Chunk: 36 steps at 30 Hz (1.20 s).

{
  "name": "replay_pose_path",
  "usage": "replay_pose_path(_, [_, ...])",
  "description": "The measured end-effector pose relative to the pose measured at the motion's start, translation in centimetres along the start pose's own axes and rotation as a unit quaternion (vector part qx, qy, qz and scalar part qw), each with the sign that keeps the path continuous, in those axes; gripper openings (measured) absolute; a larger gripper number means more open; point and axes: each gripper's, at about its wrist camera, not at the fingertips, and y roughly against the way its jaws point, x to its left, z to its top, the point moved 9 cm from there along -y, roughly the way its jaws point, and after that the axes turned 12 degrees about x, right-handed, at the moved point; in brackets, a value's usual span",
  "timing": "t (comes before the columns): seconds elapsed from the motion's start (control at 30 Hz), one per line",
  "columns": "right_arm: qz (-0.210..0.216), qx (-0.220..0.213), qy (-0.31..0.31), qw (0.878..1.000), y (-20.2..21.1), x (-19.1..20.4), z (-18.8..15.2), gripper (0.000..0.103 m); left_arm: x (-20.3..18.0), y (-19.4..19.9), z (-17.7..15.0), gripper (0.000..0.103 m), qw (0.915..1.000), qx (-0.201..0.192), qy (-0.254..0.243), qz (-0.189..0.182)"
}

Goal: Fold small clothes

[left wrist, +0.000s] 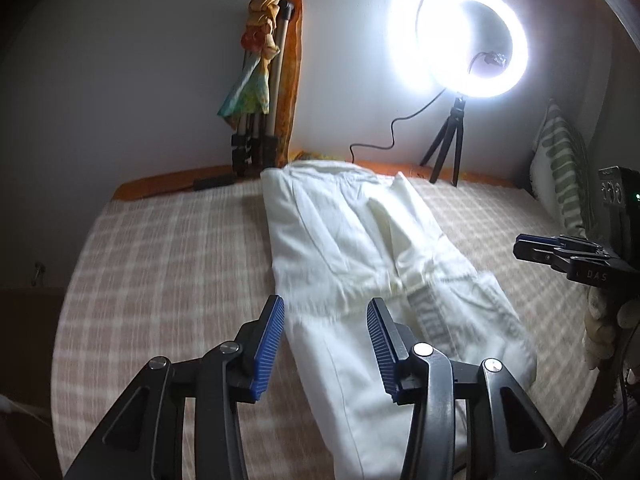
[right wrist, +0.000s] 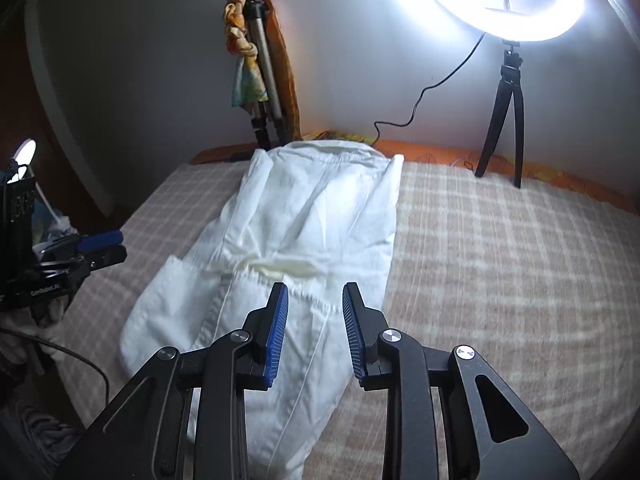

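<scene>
A white pair of small trousers (left wrist: 360, 264) lies lengthwise on the checked blanket (left wrist: 168, 248), folded along its length, waistband near me. It also shows in the right wrist view (right wrist: 304, 232). My left gripper (left wrist: 326, 320) is open and empty, hovering over the near part of the garment. My right gripper (right wrist: 315, 304) is open and empty above the waistband area. The right gripper appears at the right edge of the left wrist view (left wrist: 560, 252). The left gripper appears at the left edge of the right wrist view (right wrist: 92, 248).
A lit ring light (left wrist: 468, 40) on a small tripod (left wrist: 448, 148) stands at the far edge with its cable (left wrist: 384, 140). A folded tripod draped in colourful cloth (left wrist: 264, 80) leans on the wall. A striped pillow (left wrist: 560, 168) lies at right.
</scene>
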Motion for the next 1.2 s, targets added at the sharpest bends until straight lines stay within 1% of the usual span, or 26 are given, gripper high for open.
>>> replay_pose_path(0.13, [0.016, 0.007, 0.005, 1.000, -1.1, 0.0, 2.4, 0.026, 0.5, -1.7, 2.4, 0.042, 1.0000, 0.008, 0.000, -0.005])
replay_pose_path(0.27, [0.044, 0.025, 0.001, 0.999, -3.8, -0.8, 5.1, 0.026, 1.4, -4.7, 4.7, 0.042, 0.9998, 0.020, -0.003, -0.009])
replay_pose_path(0.37, [0.057, 0.035, -0.008, 0.998, -6.4, -1.7, 6.6, 0.026, 2.2, -7.3, 5.9, 0.033, 0.9995, 0.029, -0.005, -0.014])
replay_pose_path(0.4, [0.065, 0.053, -0.003, 0.996, -7.3, -1.9, 6.7, 0.025, 2.4, -8.1, 6.2, 0.032, 0.9993, 0.033, -0.008, -0.014])
replay_pose_path(0.53, [0.062, 0.072, -0.003, 0.995, -11.0, -3.6, 8.0, 0.025, 2.9, -11.9, 7.1, 0.032, 0.9983, 0.053, -0.022, -0.010])
replay_pose_path(0.6, [0.050, 0.080, -0.005, 0.996, -12.9, -4.7, 8.5, 0.025, 3.3, -13.4, 7.5, 0.032, 0.9980, 0.059, -0.024, -0.008])
replay_pose_path(0.67, [0.034, 0.085, -0.011, 0.996, -14.4, -6.1, 9.0, 0.025, 4.1, -15.0, 7.8, 0.032, 0.9976, 0.065, -0.023, 0.004])
replay_pose_path(0.77, [-0.003, 0.094, -0.028, 0.995, -16.2, -8.3, 9.5, 0.025, 5.8, -17.0, 8.2, 0.040, 0.9967, 0.077, -0.003, 0.025])
replay_pose_path(0.8, [-0.017, 0.093, -0.034, 0.995, -16.5, -9.1, 9.6, 0.025, 6.1, -17.3, 8.3, 0.043, 0.9968, 0.077, 0.002, 0.023])
replay_pose_path(0.83, [-0.016, 0.090, -0.033, 0.995, -16.6, -9.3, 9.8, 0.025, 6.5, -17.5, 8.6, 0.044, 0.9970, 0.075, 0.006, 0.019])
replay_pose_path(0.87, [-0.016, 0.090, -0.030, 0.995, -16.5, -9.4, 10.0, 0.025, 6.7, -17.4, 9.0, 0.049, 0.9972, 0.070, 0.004, 0.025])
replay_pose_path(0.9, [-0.024, 0.087, -0.021, 0.996, -16.4, -9.5, 10.2, 0.025, 7.0, -17.3, 9.3, 0.053, 0.9974, 0.064, 0.002, 0.033])
replay_pose_path(0.93, [-0.035, 0.084, -0.015, 0.996, -16.4, -9.7, 10.4, 0.025, 7.4, -17.0, 9.8, 0.054, 0.9978, 0.055, 0.001, 0.039])
replay_pose_path(0.97, [-0.044, 0.078, -0.013, 0.996, -16.2, -10.0, 10.8, 0.026, 7.7, -16.9, 10.2, 0.060, 0.9979, 0.049, 0.004, 0.041])
replay_pose_path(1.0, [-0.038, 0.073, -0.016, 0.996, -16.1, -10.2, 11.2, 0.026, 8.1, -16.9, 10.6, 0.063, 0.9980, 0.047, 0.007, 0.042])
replay_pose_path(1.07, [-0.013, 0.068, -0.028, 0.997, -16.1, -10.6, 11.9, 0.026, 8.9, -17.1, 11.5, 0.064, 0.9981, 0.041, 0.018, 0.042])
replay_pose_path(1.2, [0.031, 0.074, -0.047, 0.996, -17.1, -11.2, 12.9, 0.026, 9.6, -18.2, 12.7, 0.067, 0.9981, 0.046, 0.033, 0.023])
